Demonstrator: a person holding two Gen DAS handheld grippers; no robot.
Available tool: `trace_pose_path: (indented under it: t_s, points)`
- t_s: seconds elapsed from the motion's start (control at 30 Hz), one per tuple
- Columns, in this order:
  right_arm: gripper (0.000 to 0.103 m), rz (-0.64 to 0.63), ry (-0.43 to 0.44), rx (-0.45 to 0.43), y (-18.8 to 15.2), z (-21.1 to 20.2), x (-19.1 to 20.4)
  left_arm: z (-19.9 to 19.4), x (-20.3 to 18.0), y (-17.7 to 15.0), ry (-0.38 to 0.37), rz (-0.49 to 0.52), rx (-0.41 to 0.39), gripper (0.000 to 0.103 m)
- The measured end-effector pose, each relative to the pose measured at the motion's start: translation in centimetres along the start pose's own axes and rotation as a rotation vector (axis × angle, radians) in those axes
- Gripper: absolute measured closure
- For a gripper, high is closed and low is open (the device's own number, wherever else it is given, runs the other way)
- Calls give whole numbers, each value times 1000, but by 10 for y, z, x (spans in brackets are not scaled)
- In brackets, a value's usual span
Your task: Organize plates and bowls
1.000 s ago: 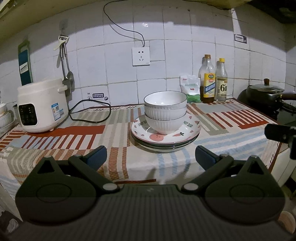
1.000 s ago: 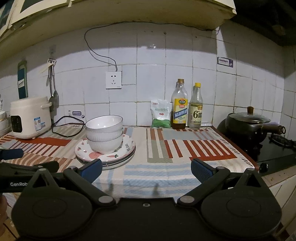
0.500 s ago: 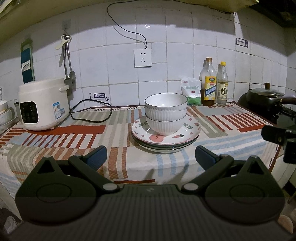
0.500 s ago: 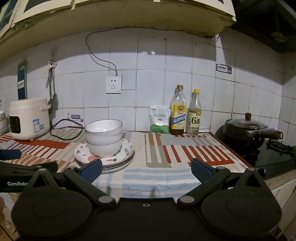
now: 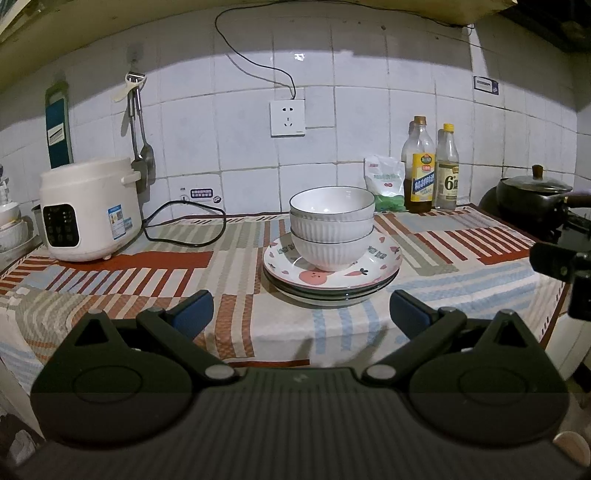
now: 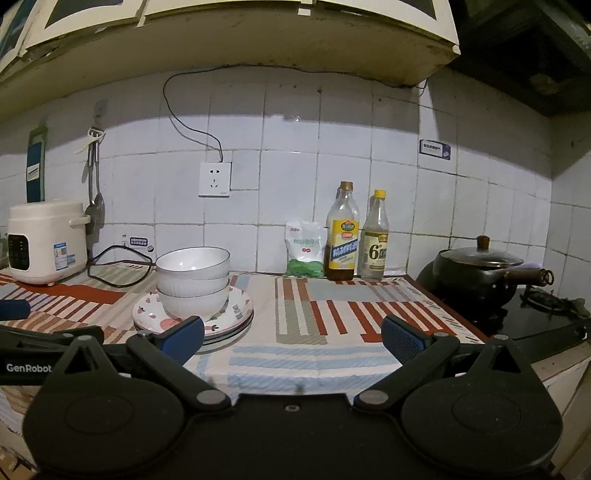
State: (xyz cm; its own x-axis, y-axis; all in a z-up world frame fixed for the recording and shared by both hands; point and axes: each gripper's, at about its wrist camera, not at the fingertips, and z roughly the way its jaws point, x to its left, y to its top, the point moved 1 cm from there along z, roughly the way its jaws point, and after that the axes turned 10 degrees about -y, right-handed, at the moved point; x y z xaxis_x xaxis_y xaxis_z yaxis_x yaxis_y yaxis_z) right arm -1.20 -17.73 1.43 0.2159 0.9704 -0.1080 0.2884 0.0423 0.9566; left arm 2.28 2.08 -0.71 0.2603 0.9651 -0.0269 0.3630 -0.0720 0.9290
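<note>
Two white ribbed bowls (image 5: 331,225) sit nested on a stack of plates (image 5: 332,278); the top plate has a fruit pattern. The stack stands mid-counter on a striped cloth. My left gripper (image 5: 301,314) is open and empty, just in front of the stack at the counter's front edge. In the right wrist view the bowls (image 6: 192,280) and plates (image 6: 236,317) are at left. My right gripper (image 6: 291,338) is open and empty, to the right of the stack, short of the counter edge. The left gripper's body (image 6: 44,350) shows at that view's left edge.
A white rice cooker (image 5: 90,208) with a looped black cord (image 5: 184,225) stands at left. A green-white bag (image 5: 386,188) and two bottles (image 5: 432,173) stand against the tiled wall. A black lidded pot (image 6: 480,273) sits on the stove at right. A cabinet (image 6: 258,33) overhangs.
Both grippers have risen and tilted up slightly, so the counter sits lower in both views. The bowls and plates have not moved. Both grippers stay open.
</note>
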Motion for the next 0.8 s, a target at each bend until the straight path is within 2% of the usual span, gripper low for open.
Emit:
trace_pose_path:
  t_s: [0.8]
  points:
    - [0,15,-26,27,-6,3,3,5,-3,-7,10,-2,7,0]
